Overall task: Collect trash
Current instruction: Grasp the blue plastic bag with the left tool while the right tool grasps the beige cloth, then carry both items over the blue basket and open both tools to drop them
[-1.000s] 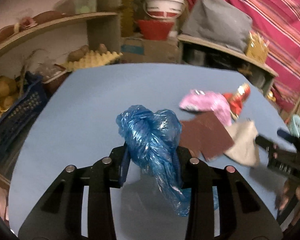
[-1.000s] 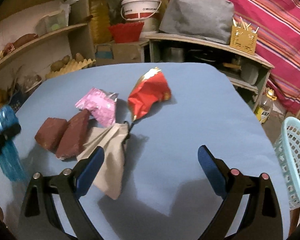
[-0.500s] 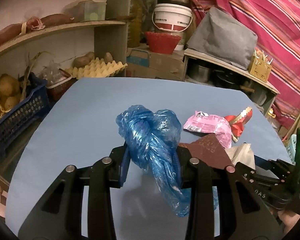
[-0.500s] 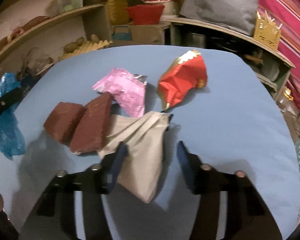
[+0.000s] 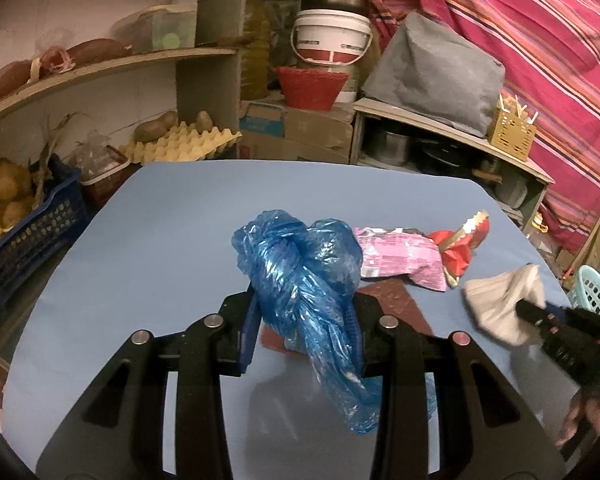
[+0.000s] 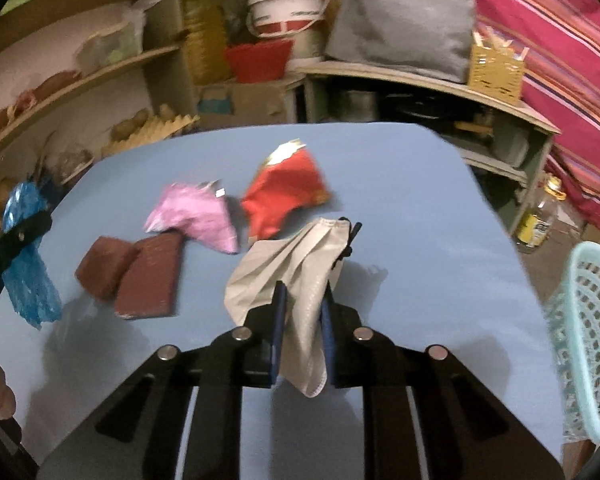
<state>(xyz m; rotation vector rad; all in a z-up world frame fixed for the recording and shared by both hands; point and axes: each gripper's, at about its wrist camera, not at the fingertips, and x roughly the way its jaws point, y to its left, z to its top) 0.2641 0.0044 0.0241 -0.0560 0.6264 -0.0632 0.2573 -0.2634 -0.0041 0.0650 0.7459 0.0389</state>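
My left gripper point(image 5: 302, 320) is shut on a crumpled blue plastic bag point(image 5: 300, 272) and holds it above the blue table point(image 5: 160, 232). My right gripper point(image 6: 302, 320) is shut on a beige pouch point(image 6: 296, 268), lifted off the table; it also shows in the left wrist view point(image 5: 504, 300). A pink wrapper point(image 6: 196, 216), a red foil wrapper point(image 6: 288, 196) and two brown packets point(image 6: 132, 272) lie on the table. The blue bag shows at far left in the right wrist view point(image 6: 24, 256).
A light-blue mesh basket point(image 6: 592, 320) stands off the table's right edge. Shelves with egg trays point(image 5: 180, 144), a blue crate point(image 5: 24, 232), buckets and a grey bag surround the table. A bottle point(image 6: 540, 216) stands on the floor at right.
My right gripper moved onto the beige pouch, closed on it and lifted it. My left gripper kept hold of the blue bag and rose slightly.
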